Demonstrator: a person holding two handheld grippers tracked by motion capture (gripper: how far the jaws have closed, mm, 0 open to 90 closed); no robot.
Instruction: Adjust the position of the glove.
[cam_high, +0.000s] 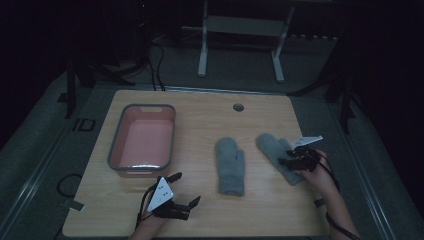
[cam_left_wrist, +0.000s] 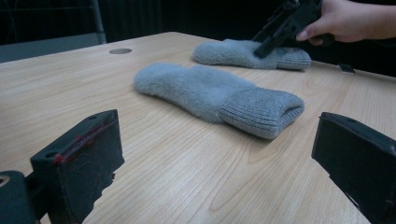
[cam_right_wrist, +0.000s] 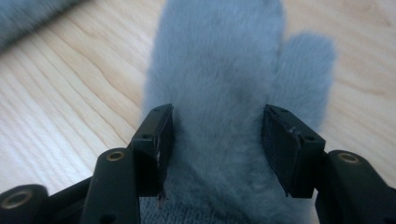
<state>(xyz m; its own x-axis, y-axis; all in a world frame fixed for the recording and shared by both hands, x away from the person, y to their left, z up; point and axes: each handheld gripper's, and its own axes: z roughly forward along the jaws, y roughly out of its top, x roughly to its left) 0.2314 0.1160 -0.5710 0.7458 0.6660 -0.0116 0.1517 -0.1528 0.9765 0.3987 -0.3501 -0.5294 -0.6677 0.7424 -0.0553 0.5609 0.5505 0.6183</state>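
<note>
Mittens are what I am handling: two grey fleecy knitted mittens with ribbed cuffs lie on the light wooden table (cam_high: 200, 210), and from the high view I judge the job barely begun, since the grey-rimmed pink plastic tub (cam_high: 116, 145) at about ten o'clock on the table holds nothing I can make out. If the tub is where they go, both mittens are left to move. The near mitten (cam_high: 230, 166) lies flat at the table's centre, cuff toward me. The far mitten (cam_high: 278, 154) lies at about three o'clock, slanted, and my right gripper (cam_high: 287, 156) sits over its cuff end. My left gripper (cam_high: 186, 189) rests at six o'clock, well apart from both mittens, jaws spread wide with nothing between them.

From the left gripper view, the two black jaws stand far apart at the bottom corners with bare wood between them. The near mitten (cam_left_wrist: 219, 98) lies ahead at twelve o'clock, cuff turned toward my two o'clock, untouched. Beyond it, at one o'clock, the far mitten (cam_left_wrist: 243, 53) lies under the right gripper (cam_left_wrist: 268, 46).

From the right gripper view, the jaws stand about half open, straddling the far mitten (cam_right_wrist: 219, 70) just above its cuff. Its body runs off toward twelve o'clock, thumb at one o'clock. The pads flank the fleece; the left one may brush it, but I see no squeeze, so I judge the mitten lying free, not gripped.
</note>
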